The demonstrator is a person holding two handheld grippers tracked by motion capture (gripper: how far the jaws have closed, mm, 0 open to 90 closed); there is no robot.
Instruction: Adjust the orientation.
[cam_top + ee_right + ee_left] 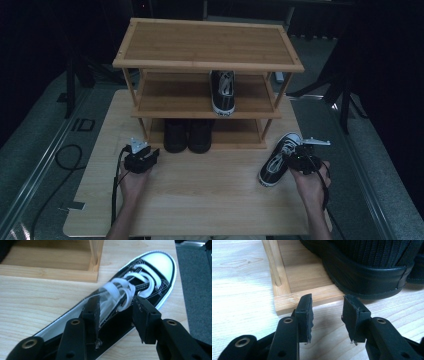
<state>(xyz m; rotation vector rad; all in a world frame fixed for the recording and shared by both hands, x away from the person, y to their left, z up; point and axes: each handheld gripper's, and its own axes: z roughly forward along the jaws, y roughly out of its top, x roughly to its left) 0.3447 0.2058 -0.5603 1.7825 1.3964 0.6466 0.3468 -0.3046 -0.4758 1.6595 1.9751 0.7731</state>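
Looking down on the bench (200, 200), I see a 3-tier bamboo shoe rack (207, 45) standing at its far half. 1 black-and-white sneaker (223, 92) sits on the middle shelf, toe toward me. A pair of black shoes (187, 135) sits on the bottom shelf, left of centre.

My left tool (142, 157) rests low over the bench just in front of the rack's left front corner. In the left gripper view its jaws stand apart with bare bench between them and nothing held. The heel of a black shoe (372, 272) lies just beyond the jaw tips, overhanging the bottom shelf's front rail (312, 297).

My right tool (302, 160) is at the right side of the bench, over a second black-and-white sneaker (277, 160) that lies on the bench near the rack's right front leg, its white toe cap pointing away from me. In the right gripper view the jaws are parted and straddle the laced upper (130, 290); the left jaw lies against the laces, but I cannot tell whether the right jaw touches the shoe. The grip is not closed.
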